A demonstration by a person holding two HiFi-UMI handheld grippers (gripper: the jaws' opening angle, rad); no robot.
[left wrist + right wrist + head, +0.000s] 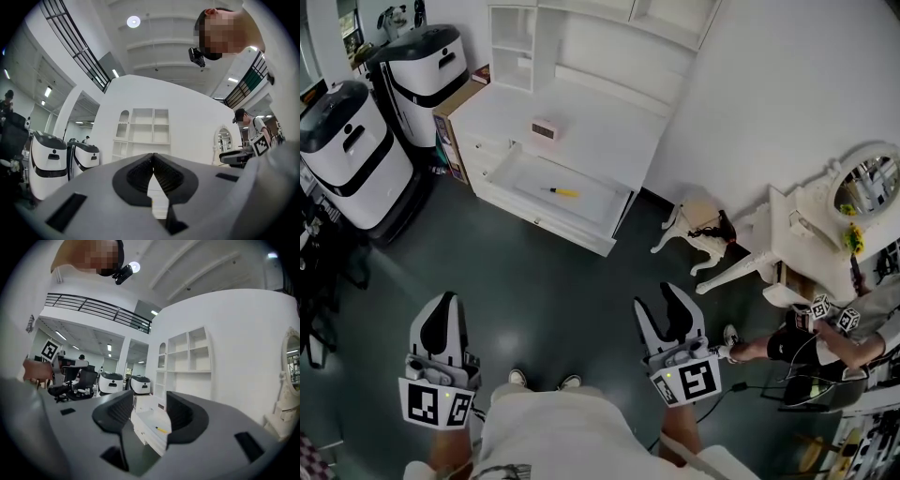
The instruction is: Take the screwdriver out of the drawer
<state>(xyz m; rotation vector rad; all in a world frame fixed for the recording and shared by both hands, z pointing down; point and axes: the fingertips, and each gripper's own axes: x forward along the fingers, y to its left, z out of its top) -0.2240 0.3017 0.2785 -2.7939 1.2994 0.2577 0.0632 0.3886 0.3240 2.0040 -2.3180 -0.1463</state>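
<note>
The screwdriver (562,192), with a yellow handle, lies in the pulled-out white drawer (530,208) of a white desk. Both grippers hang over the dark floor well short of the desk. My left gripper (442,307) is shut, its fingertips meeting with nothing between them; the left gripper view shows it (152,156) aimed at the white shelf unit. My right gripper (661,302) is open and holds nothing. In the right gripper view the drawer (146,420) and the screwdriver (161,430) show far off between the jaws of that gripper (146,404).
A small pink box (546,129) sits on the desk top (609,141). Two white-and-black machines (347,141) and a cardboard box (455,103) stand to the left. A white animal figure (698,225), a white vanity with mirror (825,206) and a seated person (825,333) are on the right.
</note>
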